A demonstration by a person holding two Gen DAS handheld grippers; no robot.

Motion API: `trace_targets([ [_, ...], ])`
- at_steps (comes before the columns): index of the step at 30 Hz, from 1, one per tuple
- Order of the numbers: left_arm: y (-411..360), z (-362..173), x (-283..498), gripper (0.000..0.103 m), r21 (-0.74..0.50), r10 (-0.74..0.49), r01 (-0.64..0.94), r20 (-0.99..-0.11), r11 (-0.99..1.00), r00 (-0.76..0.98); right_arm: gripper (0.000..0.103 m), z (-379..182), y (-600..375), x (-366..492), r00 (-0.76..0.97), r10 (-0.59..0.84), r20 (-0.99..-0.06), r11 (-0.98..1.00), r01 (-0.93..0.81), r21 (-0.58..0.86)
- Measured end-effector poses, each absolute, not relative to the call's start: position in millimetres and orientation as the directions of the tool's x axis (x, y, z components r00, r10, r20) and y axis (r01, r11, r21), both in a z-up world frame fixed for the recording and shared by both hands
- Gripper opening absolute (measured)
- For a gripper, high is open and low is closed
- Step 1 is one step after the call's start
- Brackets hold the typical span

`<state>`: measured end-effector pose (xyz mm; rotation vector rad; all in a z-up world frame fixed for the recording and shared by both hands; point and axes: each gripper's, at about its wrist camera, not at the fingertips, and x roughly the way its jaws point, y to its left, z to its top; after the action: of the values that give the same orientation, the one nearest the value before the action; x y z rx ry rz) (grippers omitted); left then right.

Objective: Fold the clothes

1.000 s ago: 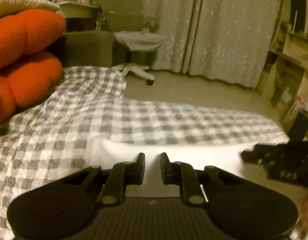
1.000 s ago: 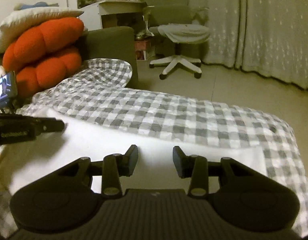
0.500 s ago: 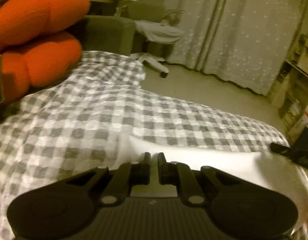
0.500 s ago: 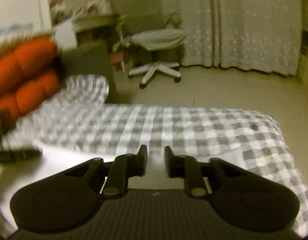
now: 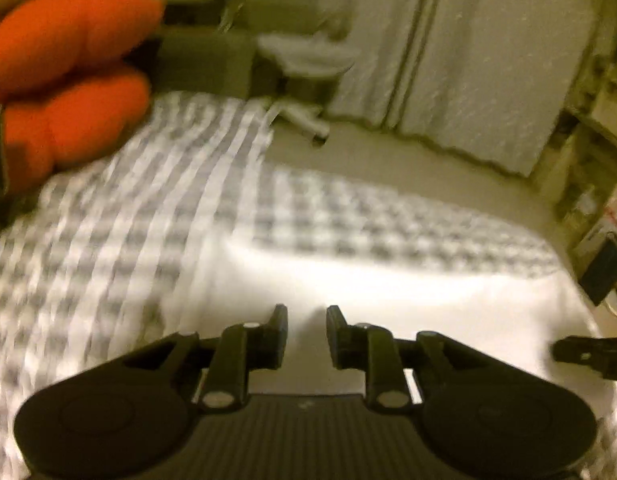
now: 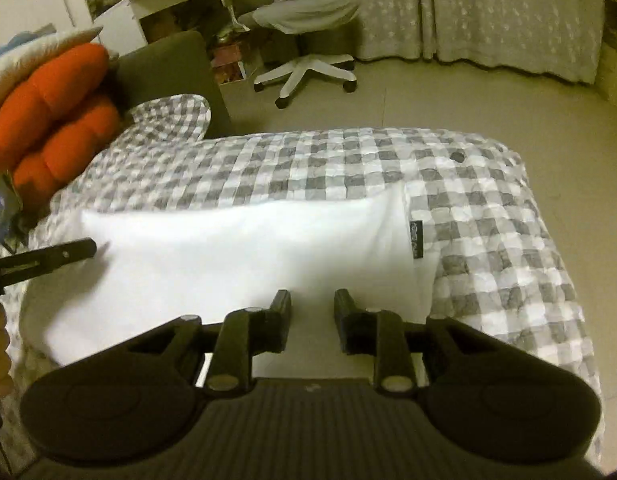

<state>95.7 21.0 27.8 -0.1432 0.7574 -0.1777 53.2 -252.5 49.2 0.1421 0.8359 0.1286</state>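
Garment: a white folded garment (image 6: 244, 252) lay across the near part of the bed, a long band running side to side, with a small dark label (image 6: 416, 240) at its right end.
Bed: a grey-and-white checked cover (image 6: 488, 216) spread under the garment and showed on both sides of it.
Left gripper: the left gripper (image 5: 306, 334) hung over the garment's near edge; its jaws were parting, with a narrow gap and only white cloth seen behind it, nothing pinched. This view was blurred.
Right gripper: the right gripper (image 6: 311, 320) stood over the near edge of the garment toward its right half; its jaws were also easing apart, a clear gap between them and no cloth caught.
Cross views: the left gripper's dark finger reached in from the left edge of the right wrist view, its tip at the garment's left end.
Surroundings: orange cushions (image 6: 52, 116) were piled at the left of the bed; a white swivel chair (image 6: 304, 68) stood on the floor beyond, before pale curtains (image 6: 508, 12).
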Motion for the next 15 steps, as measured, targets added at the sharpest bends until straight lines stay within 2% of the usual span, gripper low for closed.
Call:
trace_targets([
  [3,30,29,95,0.018,-0.227,-0.225,0.094,-0.667,0.969,0.710,0.021,49,-255,56,0.662,0.156,-0.733,0.986,-0.058,0.157],
  [6,45,32,91,0.018,-0.289,-0.251,0.065,-0.671,0.955,0.697,0.019,48,-257,54,0.670,0.122,-0.732,0.992,-0.053,0.117],
  [9,72,34,81,0.018,-0.360,-0.275,0.024,-0.667,0.933,0.693,0.020,49,-258,51,0.682,0.065,-0.728,0.998,-0.052,0.041],
  [13,97,38,69,0.018,-0.443,-0.332,0.014,-0.652,0.897,0.682,0.027,56,-258,44,0.719,0.064,-0.692,0.998,-0.037,0.054],
  [15,99,42,63,0.021,-0.457,-0.347,0.023,-0.640,0.889,0.686,0.027,59,-248,36,0.728,0.099,-0.678,0.995,-0.065,0.076],
])
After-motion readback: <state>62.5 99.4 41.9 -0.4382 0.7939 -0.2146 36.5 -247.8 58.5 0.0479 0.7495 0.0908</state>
